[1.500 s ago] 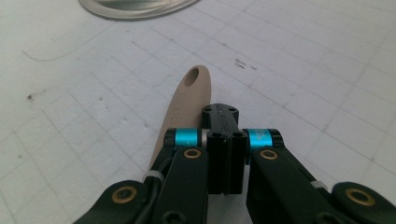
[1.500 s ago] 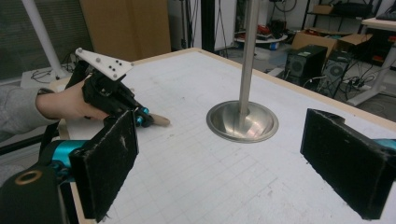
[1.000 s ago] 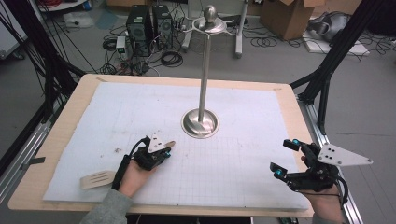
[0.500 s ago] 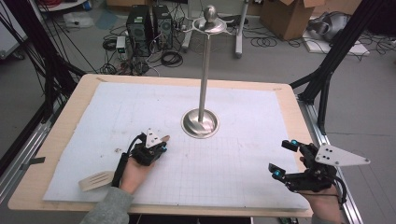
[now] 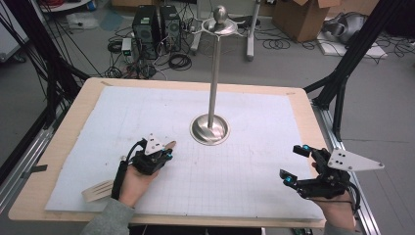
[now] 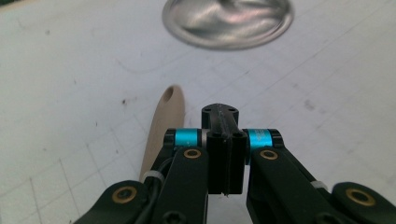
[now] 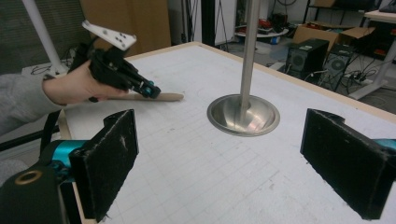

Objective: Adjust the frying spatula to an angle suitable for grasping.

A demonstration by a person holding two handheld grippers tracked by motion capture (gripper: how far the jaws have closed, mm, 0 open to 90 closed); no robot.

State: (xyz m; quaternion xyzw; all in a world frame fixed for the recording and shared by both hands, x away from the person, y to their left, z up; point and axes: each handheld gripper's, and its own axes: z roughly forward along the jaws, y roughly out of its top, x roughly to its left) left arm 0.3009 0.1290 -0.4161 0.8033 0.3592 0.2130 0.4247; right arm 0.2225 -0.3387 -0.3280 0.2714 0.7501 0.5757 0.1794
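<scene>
Here, left gripper (image 5: 168, 154) beside wooden spatula (image 5: 98, 189), metal stand (image 5: 210, 129) beyond, no containers

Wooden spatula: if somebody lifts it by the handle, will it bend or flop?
Probably not. The wooden spatula looks like one solid wooden piece, so it should stay stiff. It seems thin and slotted, so it is likely light. Being flat, it shouldn't roll, though its wider head might dip if it is gripped far along the handle.

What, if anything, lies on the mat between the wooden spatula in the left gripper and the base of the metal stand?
Nothing visible: bare mat separates the wooden spatula, held in the left gripper, from the stand's base.
</scene>
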